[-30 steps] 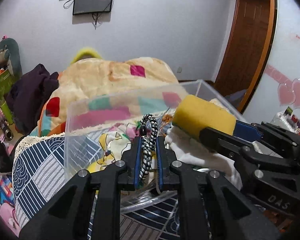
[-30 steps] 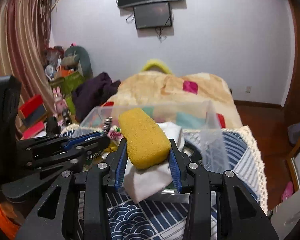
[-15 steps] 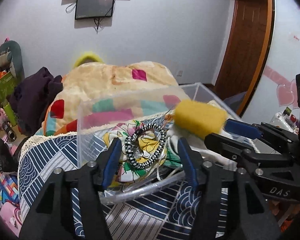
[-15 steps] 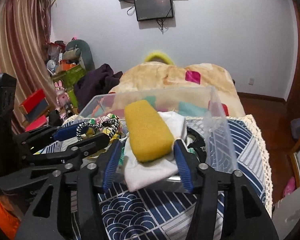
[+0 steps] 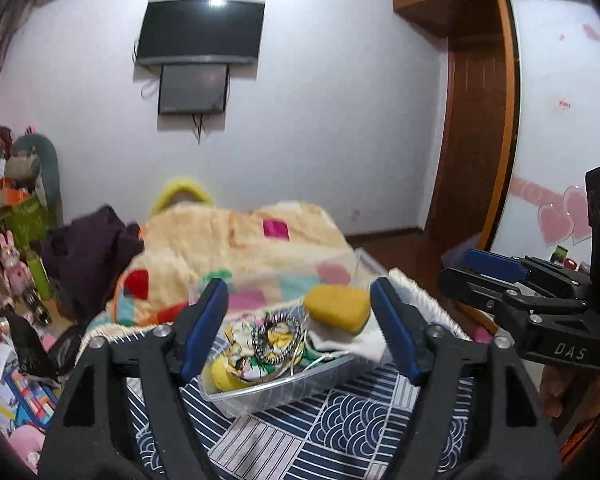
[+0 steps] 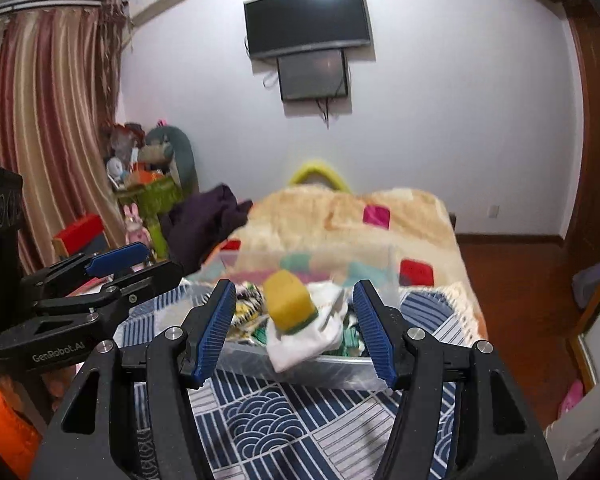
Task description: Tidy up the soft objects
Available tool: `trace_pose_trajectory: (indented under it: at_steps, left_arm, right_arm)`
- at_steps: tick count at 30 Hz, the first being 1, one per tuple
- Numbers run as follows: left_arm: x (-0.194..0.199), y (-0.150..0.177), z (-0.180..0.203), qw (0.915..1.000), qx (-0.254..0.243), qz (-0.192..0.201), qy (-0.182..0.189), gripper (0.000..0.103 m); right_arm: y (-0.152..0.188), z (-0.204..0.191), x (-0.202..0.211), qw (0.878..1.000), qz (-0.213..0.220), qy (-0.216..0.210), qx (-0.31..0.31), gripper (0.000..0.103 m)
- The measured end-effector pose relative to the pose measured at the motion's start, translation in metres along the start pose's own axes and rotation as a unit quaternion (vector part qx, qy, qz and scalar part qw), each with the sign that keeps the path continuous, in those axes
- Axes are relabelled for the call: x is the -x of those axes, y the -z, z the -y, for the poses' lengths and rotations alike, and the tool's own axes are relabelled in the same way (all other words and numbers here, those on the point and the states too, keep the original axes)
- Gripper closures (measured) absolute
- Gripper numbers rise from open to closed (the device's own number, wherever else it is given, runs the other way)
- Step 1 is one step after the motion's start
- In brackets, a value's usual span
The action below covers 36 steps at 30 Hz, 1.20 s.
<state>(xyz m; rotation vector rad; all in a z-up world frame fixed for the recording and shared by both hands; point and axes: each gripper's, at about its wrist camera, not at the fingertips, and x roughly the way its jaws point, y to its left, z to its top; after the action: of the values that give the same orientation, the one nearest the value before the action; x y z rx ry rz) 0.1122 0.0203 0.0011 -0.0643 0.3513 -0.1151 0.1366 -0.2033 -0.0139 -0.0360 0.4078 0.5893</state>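
A clear plastic bin [image 5: 276,394] [image 6: 340,374] stands on a blue patterned cloth. In it lie a yellow sponge [image 5: 337,307] [image 6: 289,300], a white cloth [image 5: 360,344] [image 6: 306,340], a black-and-white braided hair tie [image 5: 274,336] and a colourful printed cloth [image 5: 244,354]. My left gripper [image 5: 300,330] is open and empty, back from the bin and above its near side. My right gripper [image 6: 294,330] is open and empty, also back from the bin. Each gripper shows at the edge of the other's view.
The blue patterned cloth [image 6: 284,412] covers the bed's near end. A beige patchwork blanket [image 5: 236,240] and a dark purple garment [image 5: 88,244] lie behind the bin. Toys and boxes crowd the left [image 6: 148,192]. A wooden door [image 5: 476,152] is on the right.
Both grippers opened: the left let go of the hair tie, the right let go of the sponge, and both things now lie in the bin. Both grippers pulled back and up.
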Motion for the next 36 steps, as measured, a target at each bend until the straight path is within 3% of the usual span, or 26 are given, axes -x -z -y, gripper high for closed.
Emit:
trace_pose_trajectory:
  at_steps: [8, 11, 15, 20, 36]
  left_arm:
    - [0.043, -0.008, 0.008, 0.9990, 0.001, 0.045, -0.004, 0.007]
    - [0.054, -0.007, 0.012, 0.9987, -0.001, 0.052, -0.006, 0.004]
    - [0.062, -0.006, 0.018, 0.9983, -0.009, 0.058, -0.009, 0.001]
    - [0.067, -0.002, 0.021, 0.9984, -0.008, 0.055, -0.005, 0.000]
    - [0.074, 0.007, 0.020, 0.9986, -0.004, 0.053, -0.002, 0.000]
  right_arm:
    - [-0.006, -0.006, 0.033, 0.999, 0.052, 0.013, 0.012, 0.028]
    - [-0.006, -0.009, 0.042, 0.998, 0.064, 0.018, 0.018, 0.019]
    - [-0.006, -0.015, 0.048, 0.997, 0.075, 0.021, 0.024, 0.017]
    - [0.000, -0.019, 0.057, 0.995, 0.089, 0.026, 0.025, 0.002]
    - [0.012, -0.027, 0.066, 0.995, 0.090, 0.028, 0.029, 0.000]
